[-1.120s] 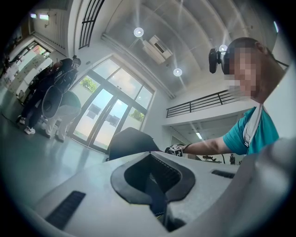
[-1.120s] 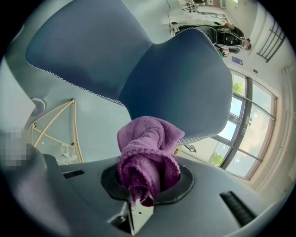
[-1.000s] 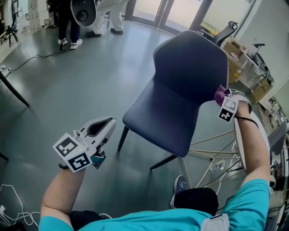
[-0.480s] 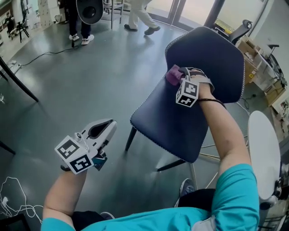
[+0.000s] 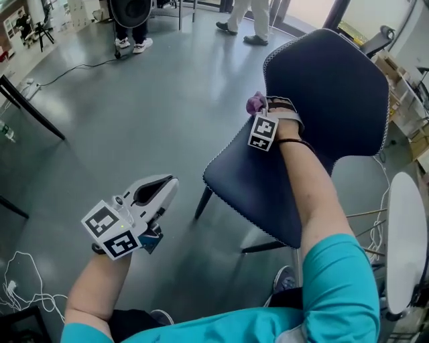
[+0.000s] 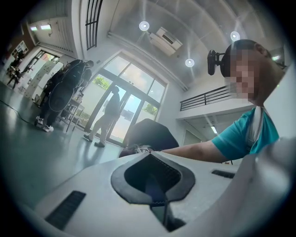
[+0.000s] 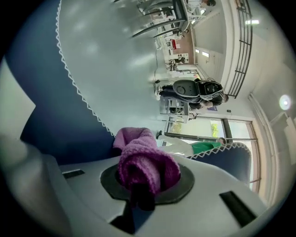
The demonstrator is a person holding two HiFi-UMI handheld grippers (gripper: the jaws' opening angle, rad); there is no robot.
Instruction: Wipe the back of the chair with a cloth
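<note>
R gripper point(image 7: 142, 187) jaws clamped on a purple knitted cloth point(image 7: 144, 161). The cloth bunches up out of the pads and folds over twd 11 o'clock in the R gripper view, touching the navy chair point(image 7: 41, 88) right by its white zigzag-stitched edge. In head view the R gripper point(image 5: 261, 109) sits at approx 1 o'clock, just above centre. The cloth point(image 5: 254, 102) pokes out at its 10 o'clock side, on the L edge of the chair point(image 5: 328, 80) back, low down where the back curves into the seat. R marker cube point(image 5: 263, 132) hangs just under the grip. Forearm point(image 5: 305, 181) runs down twd 5 o'clock into a teal sleeve point(image 5: 338, 281).

L gripper point(image 6: 156, 199) jaws closed together, nothing betw them; the dark pad hollow is empty. In head view the L gripper point(image 5: 159, 189) is at 8 o'clock, well apart from the chair, over the grey floor point(image 5: 134, 114). Its tips aim twd 2 o'clock, w/ the L marker cube point(image 5: 110, 231) nearest the wearer.

The chair fills the 1–3 o'clock part of head view, seat twd centre, dark legs under it. White round table point(image 5: 405, 234) at 4 o'clock, beside the chair. A person's legs point(image 5: 251, 17) at 12 o'clock, far across the floor; white shoes point(image 5: 133, 44) at 11. Black cable point(image 5: 74, 67) on the floor at 10–11 o'clock; white cables point(image 5: 17, 295) in the 8 o'clock corner.
</note>
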